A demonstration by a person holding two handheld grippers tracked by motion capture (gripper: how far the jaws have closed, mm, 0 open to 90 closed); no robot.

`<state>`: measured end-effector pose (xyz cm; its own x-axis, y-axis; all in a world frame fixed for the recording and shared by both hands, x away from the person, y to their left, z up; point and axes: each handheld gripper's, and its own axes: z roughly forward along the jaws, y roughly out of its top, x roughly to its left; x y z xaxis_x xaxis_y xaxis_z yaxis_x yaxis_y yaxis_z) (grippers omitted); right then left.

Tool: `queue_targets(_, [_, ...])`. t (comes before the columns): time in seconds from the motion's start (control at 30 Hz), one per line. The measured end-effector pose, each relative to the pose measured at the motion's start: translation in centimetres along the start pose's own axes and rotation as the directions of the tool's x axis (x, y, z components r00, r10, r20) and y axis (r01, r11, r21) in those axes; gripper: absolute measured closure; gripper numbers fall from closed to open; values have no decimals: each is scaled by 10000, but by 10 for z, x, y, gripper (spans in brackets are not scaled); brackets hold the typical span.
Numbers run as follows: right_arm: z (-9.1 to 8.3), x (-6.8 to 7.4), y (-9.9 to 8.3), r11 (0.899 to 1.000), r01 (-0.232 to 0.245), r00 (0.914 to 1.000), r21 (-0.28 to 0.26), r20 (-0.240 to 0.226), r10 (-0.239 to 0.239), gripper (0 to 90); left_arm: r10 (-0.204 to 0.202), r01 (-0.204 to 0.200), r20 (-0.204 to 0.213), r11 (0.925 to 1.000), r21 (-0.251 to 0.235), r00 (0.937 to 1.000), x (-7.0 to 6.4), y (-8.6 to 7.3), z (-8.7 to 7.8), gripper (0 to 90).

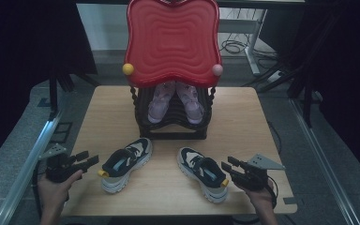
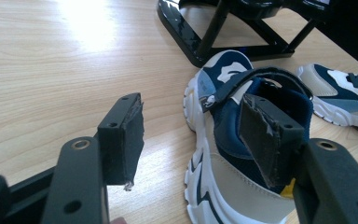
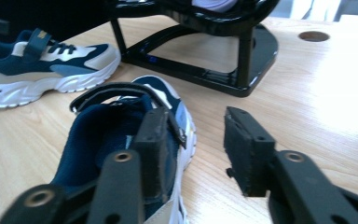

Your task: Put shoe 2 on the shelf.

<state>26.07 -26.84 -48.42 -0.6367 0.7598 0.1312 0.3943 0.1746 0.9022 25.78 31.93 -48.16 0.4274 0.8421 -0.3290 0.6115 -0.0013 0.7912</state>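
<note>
Two navy sneakers on the worktop, lower centre of the high view: left shoe (image 1: 124,164), right shoe (image 1: 203,173). Pink pair (image 1: 175,101) already on the rack (image 1: 173,123), probably the goal. Left claw (image 1: 89,159) wide, beside its shoe; right claw (image 1: 228,164) wide, at the heel. Nothing gripped yet; lifting and racking remain.

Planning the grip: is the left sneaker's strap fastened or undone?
Undone: the left sneaker's strap arches loose above its opening.
</note>
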Motion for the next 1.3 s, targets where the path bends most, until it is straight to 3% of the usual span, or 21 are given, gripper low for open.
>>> queue_targets(0.33, [-9,-1,0,9995,-188,9993,-264,318,196,525,313,-310,175,9994,-172,9994,-8,4,-2,405])
queue_targets(0.6, [0,-3,-7,9992,-376,9989,94,276,374,519,214,-208,522,9997,-113,9984,-9,4,4,407])
queue_targets(0.73, [-2,-1,-7,9995,-289,9992,120,279,285,519,459,-454,652,9989,-89,9968,-12,9,7,411])
queue_targets(1.13, [-5,-4,-5,9989,-460,9981,0,422,460,520,1227,-1324,1326,9889,668,9835,-16,25,29,437])
queue_targets(1.3, [-8,-5,-4,9987,-506,9975,-75,492,509,520,1301,-1455,1581,9853,896,9788,-14,27,37,465])
